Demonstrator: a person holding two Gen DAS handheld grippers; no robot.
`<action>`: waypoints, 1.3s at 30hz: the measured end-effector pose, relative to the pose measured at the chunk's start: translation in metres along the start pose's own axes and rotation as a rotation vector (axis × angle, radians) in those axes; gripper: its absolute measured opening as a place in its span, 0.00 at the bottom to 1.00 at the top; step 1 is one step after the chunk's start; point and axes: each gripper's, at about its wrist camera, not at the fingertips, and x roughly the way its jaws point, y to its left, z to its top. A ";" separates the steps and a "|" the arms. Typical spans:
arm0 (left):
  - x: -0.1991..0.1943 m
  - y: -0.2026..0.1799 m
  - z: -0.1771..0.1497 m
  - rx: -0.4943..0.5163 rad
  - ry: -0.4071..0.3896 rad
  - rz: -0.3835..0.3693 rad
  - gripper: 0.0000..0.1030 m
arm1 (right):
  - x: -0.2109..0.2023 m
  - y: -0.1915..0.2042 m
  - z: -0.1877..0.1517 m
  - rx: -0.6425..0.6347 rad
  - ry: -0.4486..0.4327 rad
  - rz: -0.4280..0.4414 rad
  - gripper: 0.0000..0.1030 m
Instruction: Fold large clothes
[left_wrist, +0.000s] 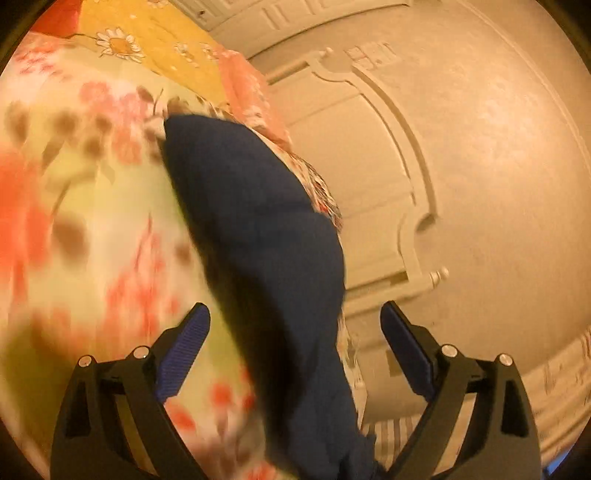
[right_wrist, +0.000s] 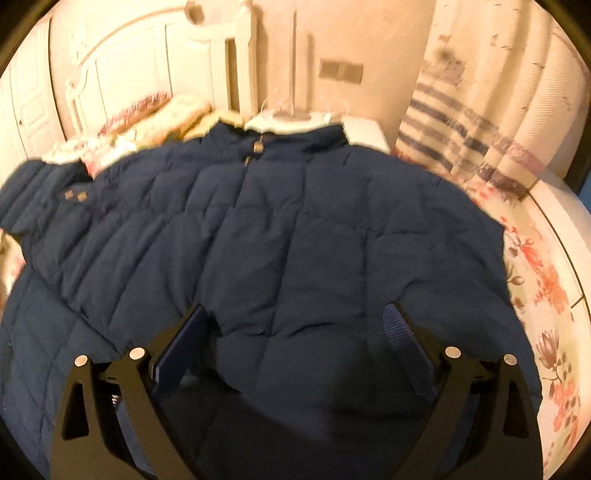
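- We are seeing no containers in either view; the navy puffer jacket (right_wrist: 280, 236) is lying spread on the floral bedspread (right_wrist: 546, 295), filling the space ahead of the right gripper (right_wrist: 295, 321) and under it.
- The right gripper's jaws are standing wide apart above the quilted fabric, with nothing pinched between them (the pads appear clear of the cloth).
- The left gripper (left_wrist: 295, 321) is also standing wide open; a fold of the same jacket (left_wrist: 258, 240) is running from between its jaws forward, but the blue ribbed pads (left_wrist: 184, 350) are not pressing on it.
- The jacket is looking soft and puffy, stitched into rectangular panels, with a stand-up collar (right_wrist: 295, 138) at the far end from the right gripper and small metal snaps (right_wrist: 74, 195) on the part to the tool's left.
- The bedspread is showing pink and orange flowers on a pale ground; to the left gripper's far left a yellow daisy-print cloth (left_wrist: 147, 40) is lying.
- The left view is heavily blurred, so the flowers nearest that gripper are smearing. A white headboard (right_wrist: 122, 74) and a striped fabric (right_wrist: 450, 136) are sitting beyond the jacket.
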 end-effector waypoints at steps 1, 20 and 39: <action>0.007 0.002 0.009 -0.026 0.004 0.018 0.87 | -0.003 -0.003 0.000 0.016 -0.015 0.010 0.89; -0.015 -0.231 -0.355 1.239 0.319 -0.306 0.08 | -0.039 -0.112 -0.022 0.612 -0.253 0.156 0.89; -0.067 -0.204 -0.367 1.244 0.272 -0.298 0.89 | -0.035 -0.103 -0.020 0.555 -0.227 0.153 0.89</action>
